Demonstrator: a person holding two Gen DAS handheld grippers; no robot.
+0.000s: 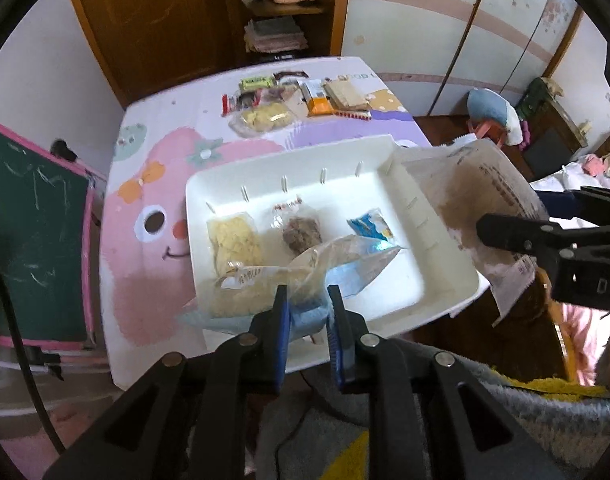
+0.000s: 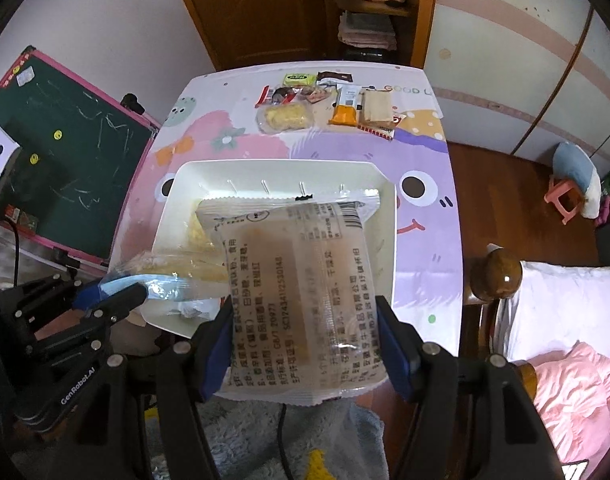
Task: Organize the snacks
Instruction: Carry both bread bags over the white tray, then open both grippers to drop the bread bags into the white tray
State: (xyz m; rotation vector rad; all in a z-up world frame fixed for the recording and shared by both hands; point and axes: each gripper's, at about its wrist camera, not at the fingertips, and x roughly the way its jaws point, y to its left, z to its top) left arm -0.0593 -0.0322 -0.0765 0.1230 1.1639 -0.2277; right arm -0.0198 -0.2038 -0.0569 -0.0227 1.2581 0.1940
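Observation:
A white tray point(image 1: 433, 240) sits on the near part of the cartoon-print table point(image 1: 153, 280). In it lie a yellow cake packet point(image 1: 235, 238), a brown cake packet point(image 1: 303, 232) and a small blue packet point(image 1: 371, 226). My left gripper point(image 1: 307, 300) is shut on a clear blue-edged snack packet point(image 1: 337, 258) over the tray's near edge. My right gripper point(image 2: 307, 340) is shut on a large translucent brown-cake packet point(image 2: 297, 276), held above the tray point(image 2: 173, 208); it also shows in the left wrist view point(image 1: 477, 208).
Several loose snacks point(image 1: 301, 100) lie in a row at the table's far end. A chalkboard point(image 1: 29, 240) stands left of the table. A wooden cabinet point(image 1: 281, 8) is behind it. A bed with pink and white bedding point(image 2: 565, 340) is at the right.

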